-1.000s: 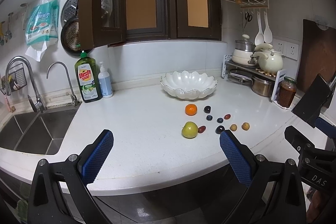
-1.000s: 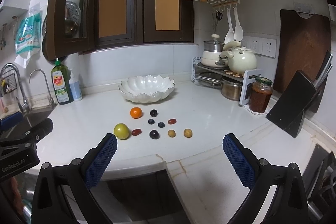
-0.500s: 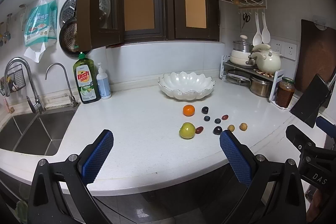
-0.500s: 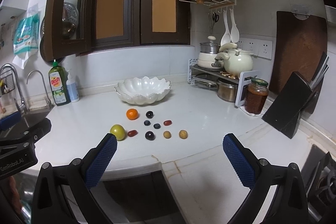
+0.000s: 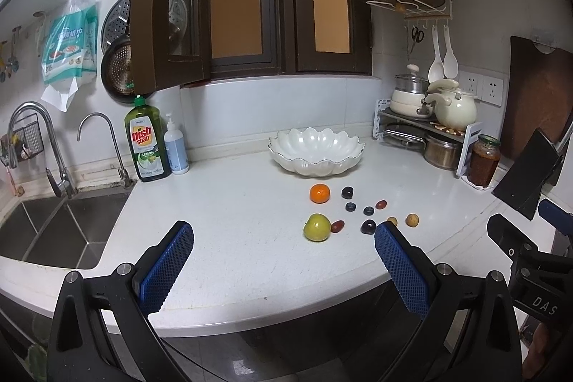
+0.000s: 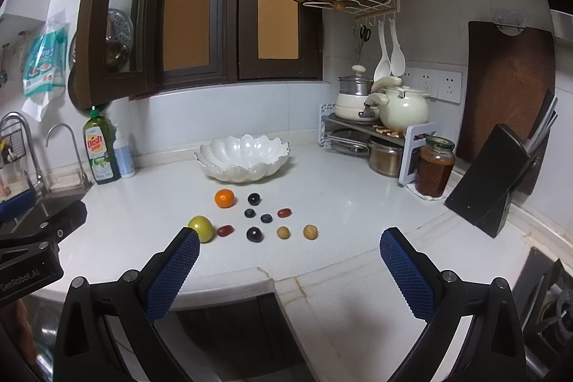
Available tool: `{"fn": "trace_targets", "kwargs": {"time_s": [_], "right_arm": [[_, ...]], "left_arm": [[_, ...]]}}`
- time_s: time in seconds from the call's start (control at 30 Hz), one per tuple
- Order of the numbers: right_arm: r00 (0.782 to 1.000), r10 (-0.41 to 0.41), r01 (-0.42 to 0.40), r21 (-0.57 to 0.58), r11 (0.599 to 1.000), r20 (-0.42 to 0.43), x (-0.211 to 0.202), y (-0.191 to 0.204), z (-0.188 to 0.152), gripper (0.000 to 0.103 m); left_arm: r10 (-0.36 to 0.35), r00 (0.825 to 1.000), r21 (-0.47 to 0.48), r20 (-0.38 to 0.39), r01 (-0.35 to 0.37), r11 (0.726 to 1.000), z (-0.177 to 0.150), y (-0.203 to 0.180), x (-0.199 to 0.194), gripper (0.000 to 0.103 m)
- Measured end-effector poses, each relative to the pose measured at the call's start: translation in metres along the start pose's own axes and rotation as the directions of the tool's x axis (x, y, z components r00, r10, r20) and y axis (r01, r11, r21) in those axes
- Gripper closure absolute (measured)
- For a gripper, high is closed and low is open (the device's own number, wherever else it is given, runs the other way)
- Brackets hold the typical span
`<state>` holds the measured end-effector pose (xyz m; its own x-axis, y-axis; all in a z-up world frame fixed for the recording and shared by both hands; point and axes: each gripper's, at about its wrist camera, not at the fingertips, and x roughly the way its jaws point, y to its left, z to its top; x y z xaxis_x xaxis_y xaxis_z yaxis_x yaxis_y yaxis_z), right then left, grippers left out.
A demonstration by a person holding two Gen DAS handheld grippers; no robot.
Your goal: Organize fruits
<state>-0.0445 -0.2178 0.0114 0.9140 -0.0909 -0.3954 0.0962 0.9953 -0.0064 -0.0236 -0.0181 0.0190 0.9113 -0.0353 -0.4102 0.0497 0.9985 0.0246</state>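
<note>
- Small kitchen corner: white speckled worktop (image 5: 232, 203) wrapping round, tiled wall behind, dark brown window frame (image 5: 279, 6) above with one pane swung open.
- Steel sink (image 5: 53, 228) on the far left with two taps; a green dish soap bottle (image 5: 147, 145) and a small pump bottle (image 5: 175, 149) stand just beside it at the wall.
- Right side is busy: rack (image 6: 369, 135) with pots and a cream kettle (image 6: 401, 110), a jar (image 6: 435, 167) of something red, a dark knife block (image 6: 490, 181), and a big brown board (image 6: 508, 88) hung on the wall.
- White scalloped bowl (image 5: 317, 151) sits upright near the back of the worktop, nothing visible inside it.
- Left claw (image 5: 283, 265) hovers low off the front edge of the worktop, aimed at the wall, blue pads spread wide, holding nothing.
- Right claw (image 6: 288, 271) is the same deal: wide apart, nothing in it, looking across the worktop edge toward the fruit.
- Fruit lies loose in front of the bowl, well apart from both claws. Green apple (image 5: 317, 227) is nearest the front, orange (image 5: 319, 193) behind it.
- Small stuff to their right: two dark plums (image 6: 254, 234), two blueberries (image 6: 249, 213), two red oval ones (image 6: 225, 230) lying with the long axis roughly left-right, and two yellowish round ones (image 6: 310, 232) at the right end.
</note>
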Motion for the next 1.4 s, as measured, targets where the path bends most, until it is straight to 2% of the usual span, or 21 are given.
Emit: {"fn": "trace_targets", "kwargs": {"time_s": [0.77,1.13,1.4], "right_arm": [[1.000,-0.006,0.007,0.015,1.000,-0.027,0.011,-0.003,0.000,0.001],[0.993,0.025,-0.020,0.045,0.999,-0.113,0.045,-0.006,0.003,0.001],[0.991,0.011,-0.007,0.026,1.000,-0.137,0.081,-0.001,0.011,0.001]], "left_arm": [[-0.012,0.999,0.013,-0.030,0.013,1.000,0.003,-0.002,0.015,0.000],[-0.054,0.995,0.029,-0.079,0.056,0.998,0.007,-0.005,0.047,0.000],[-0.040,0.993,0.080,-0.107,0.049,0.996,0.014,-0.010,0.084,0.000]]}}
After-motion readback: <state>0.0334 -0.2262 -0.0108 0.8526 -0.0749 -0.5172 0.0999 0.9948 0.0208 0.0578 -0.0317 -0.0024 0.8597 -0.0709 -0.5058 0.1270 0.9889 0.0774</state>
